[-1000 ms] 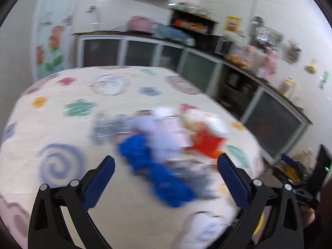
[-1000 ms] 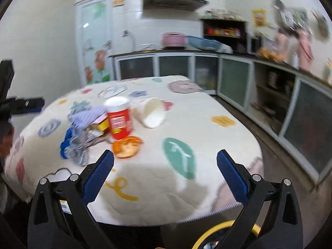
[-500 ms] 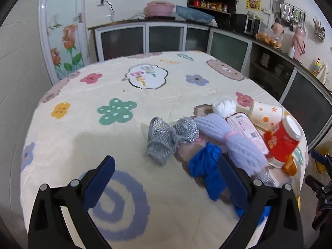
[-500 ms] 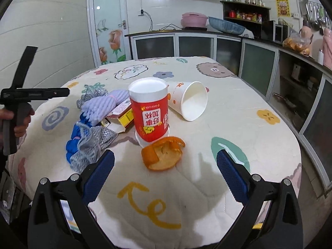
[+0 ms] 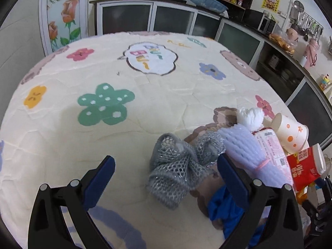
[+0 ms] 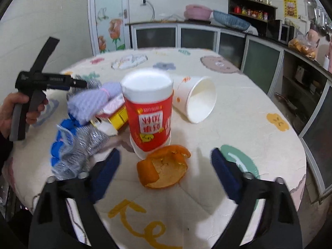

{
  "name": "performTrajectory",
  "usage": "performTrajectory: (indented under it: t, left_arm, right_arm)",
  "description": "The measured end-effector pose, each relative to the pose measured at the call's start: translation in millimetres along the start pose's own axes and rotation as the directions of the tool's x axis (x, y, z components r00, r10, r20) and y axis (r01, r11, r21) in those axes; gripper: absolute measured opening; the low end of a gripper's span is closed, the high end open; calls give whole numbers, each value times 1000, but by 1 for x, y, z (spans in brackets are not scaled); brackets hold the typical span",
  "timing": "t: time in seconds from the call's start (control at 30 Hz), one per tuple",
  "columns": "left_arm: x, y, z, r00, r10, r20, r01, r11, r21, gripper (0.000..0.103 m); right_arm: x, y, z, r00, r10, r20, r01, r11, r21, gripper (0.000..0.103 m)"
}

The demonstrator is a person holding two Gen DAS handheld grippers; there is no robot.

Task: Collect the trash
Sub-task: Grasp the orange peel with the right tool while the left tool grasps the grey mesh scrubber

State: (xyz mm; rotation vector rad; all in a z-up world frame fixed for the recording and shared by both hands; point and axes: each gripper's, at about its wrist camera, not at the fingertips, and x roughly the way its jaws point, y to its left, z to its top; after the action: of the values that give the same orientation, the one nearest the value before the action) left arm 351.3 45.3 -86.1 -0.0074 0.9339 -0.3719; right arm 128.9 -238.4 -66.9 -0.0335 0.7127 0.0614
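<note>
A round table (image 5: 62, 145) under a cream cartoon-print cloth fills a tiled kitchen with glass-fronted cabinets (image 6: 193, 37). The trash sits piled near its edge: grey mesh (image 5: 176, 170), red canister (image 6: 149, 112), tipped paper cup (image 6: 197, 99), orange peel (image 6: 164, 170). Left gripper (image 5: 166, 168) gapes, mesh between its jaws untouched; right gripper (image 6: 165, 161), jaws just narrowing, stands unclenched around the peel

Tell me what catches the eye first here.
A red can stands at the middle of the trash pile, orange peel just in front, between the open right gripper fingers. A paper cup lies tipped beside it; the open left gripper hovers over grey mesh.
</note>
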Motion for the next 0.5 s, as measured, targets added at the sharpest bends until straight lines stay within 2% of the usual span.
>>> performTrajectory:
  t: [0.13, 0.23, 0.27, 0.3, 0.37, 0.4, 0.5]
  left_arm:
    - [14, 1, -1, 999, -36, -27, 36, 999, -19, 95]
    - [17, -1, -2, 999, -42, -21, 42, 999, -18, 94]
    - [16, -2, -2, 999, -52, -15, 51, 999, -19, 83]
    - [15, -1, -3, 998, -60, -11, 60, 998, -21, 60]
    - [16, 0, -3, 996, -82, -20, 82, 996, -24, 44]
    - [16, 0, -2, 997, -78, -14, 78, 997, -25, 24]
    - [12, 2, -1, 997, -80, -2, 80, 996, -27, 16]
  right_arm:
    - [11, -1, -4, 999, 9, -44, -8, 1000, 21, 73]
    - [16, -3, -7, 998, 13, -68, -11, 1000, 29, 58]
    - [17, -4, -8, 997, 15, -75, -13, 999, 30, 49]
    - [18, -4, -8, 996, 19, -83, -17, 999, 27, 39]
    - [19, -3, -7, 996, 21, -85, -19, 1000, 24, 29]
    - [18, -3, -6, 996, 20, -82, -17, 999, 27, 22]
    - [14, 0, -4, 997, 13, -70, -12, 1000, 19, 18]
